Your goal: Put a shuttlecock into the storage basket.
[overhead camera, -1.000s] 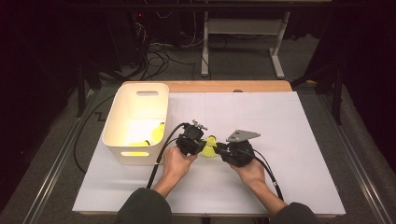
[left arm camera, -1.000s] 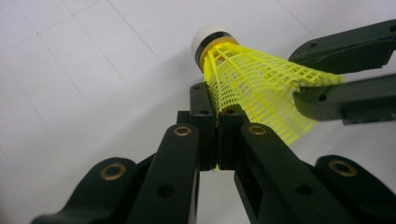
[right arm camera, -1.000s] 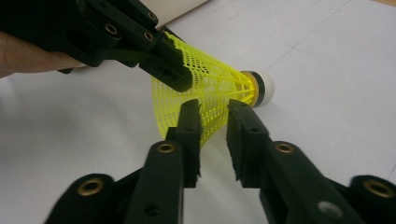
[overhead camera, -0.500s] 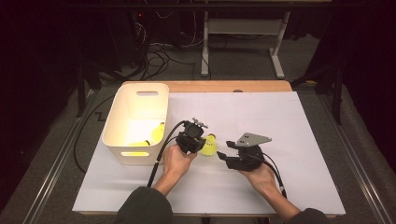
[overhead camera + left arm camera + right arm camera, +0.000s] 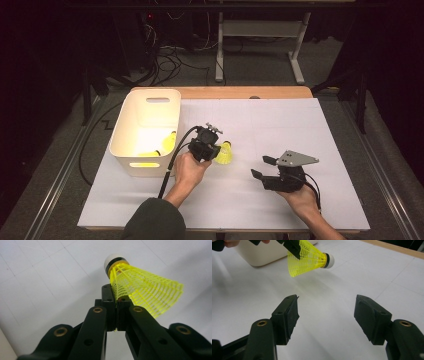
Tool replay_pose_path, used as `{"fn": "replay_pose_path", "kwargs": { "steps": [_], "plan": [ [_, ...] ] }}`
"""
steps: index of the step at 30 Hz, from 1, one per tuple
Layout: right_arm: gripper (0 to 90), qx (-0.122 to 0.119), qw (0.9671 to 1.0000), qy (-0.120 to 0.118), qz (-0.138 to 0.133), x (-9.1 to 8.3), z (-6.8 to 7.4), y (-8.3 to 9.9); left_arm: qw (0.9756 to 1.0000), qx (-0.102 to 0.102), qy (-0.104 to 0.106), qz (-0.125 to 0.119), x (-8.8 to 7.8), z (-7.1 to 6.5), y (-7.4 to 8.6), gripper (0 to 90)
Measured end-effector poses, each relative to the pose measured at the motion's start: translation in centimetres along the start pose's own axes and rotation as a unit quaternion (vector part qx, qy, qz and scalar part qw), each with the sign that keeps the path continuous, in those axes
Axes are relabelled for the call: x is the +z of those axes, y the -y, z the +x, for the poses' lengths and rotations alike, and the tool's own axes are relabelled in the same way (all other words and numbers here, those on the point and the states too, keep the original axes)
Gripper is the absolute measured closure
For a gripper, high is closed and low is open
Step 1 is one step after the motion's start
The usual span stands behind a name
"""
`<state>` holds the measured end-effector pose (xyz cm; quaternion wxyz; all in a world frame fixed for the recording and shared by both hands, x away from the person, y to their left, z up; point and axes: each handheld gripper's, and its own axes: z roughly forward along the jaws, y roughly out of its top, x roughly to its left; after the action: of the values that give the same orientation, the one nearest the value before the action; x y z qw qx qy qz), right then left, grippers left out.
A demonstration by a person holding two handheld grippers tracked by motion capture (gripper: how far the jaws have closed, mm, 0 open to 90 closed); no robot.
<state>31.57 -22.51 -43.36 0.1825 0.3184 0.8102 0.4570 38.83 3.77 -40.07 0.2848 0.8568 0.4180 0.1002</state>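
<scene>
A yellow shuttlecock (image 5: 224, 153) with a white cork tip hangs just above the white paper sheet, left of centre. My left gripper (image 5: 216, 150) is shut on the edge of its mesh skirt. In the left gripper view the pads pinch the shuttlecock (image 5: 143, 283) at the skirt's rim, at the left gripper (image 5: 115, 293). My right gripper (image 5: 262, 167) sits lower right of it, apart, its jaws just opened with nothing between them. The right gripper view shows the right gripper (image 5: 327, 312) wide open, with the shuttlecock (image 5: 309, 256) ahead and above.
A white bin (image 5: 120, 131) stands at the left of the sheet with yellow shuttlecocks (image 5: 167, 144) inside; its wall shows as the bin (image 5: 259, 256) behind the held one. The wooden table edge (image 5: 240, 92) runs along the back. Cables trail from both grippers.
My right gripper has drawn away from the shuttlecock toward the lower right, and its jaws have spread apart. The left gripper has stayed put with the shuttlecock.
</scene>
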Motion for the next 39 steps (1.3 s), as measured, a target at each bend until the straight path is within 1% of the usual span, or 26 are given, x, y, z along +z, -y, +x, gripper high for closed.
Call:
{"fn": "replay_pose_path", "kwargs": {
  "steps": [7,16,19,21,24,28,34,39],
  "plan": [
    [35.0,-0.006,0.9999,0.002,-0.012,-0.8,-0.1,0.9,1.0,-0.003,0.002,0.0,-0.3,0.0,-0.2,88.8],
    [31.8,-0.001,0.9996,0.004,-0.027,-2.0,-0.5,2.1,1.0,-0.009,0.004,0.0,-0.7,0.4,-0.3,88.8],
    [30.9,0.005,0.9994,0.007,-0.033,-2.5,-0.7,2.5,0.9999,-0.01,0.004,0.003,-0.8,0.5,-0.4,88.8],
    [30.3,0.007,0.999,0.011,-0.043,-3.0,-0.9,3.0,1.0,-0.005,-0.002,0.008,-0.7,0.5,-0.5,88.7],
    [30.1,0.012,0.9985,0.014,-0.051,-3.4,-1.0,3.5,0.9999,-0.009,0.003,0.006,-0.9,0.7,-0.5,88.7],
    [29.8,0.02,0.9978,0.02,-0.059,-4.1,-1.3,4.0,0.9999,-0.012,0.0,0.007,-1.0,0.9,-0.5,88.7],
    [29.4,0.023,0.9972,0.021,-0.068,-4.4,-1.5,4.5,0.9999,-0.011,-0.002,0.006,-1.4,1.0,-0.7,88.7],
    [29.0,0.023,0.9969,0.02,-0.072,-4.5,-1.5,4.9,0.9999,-0.013,0.003,0.003,-1.7,0.9,-1.1,88.7]
  ]
}}
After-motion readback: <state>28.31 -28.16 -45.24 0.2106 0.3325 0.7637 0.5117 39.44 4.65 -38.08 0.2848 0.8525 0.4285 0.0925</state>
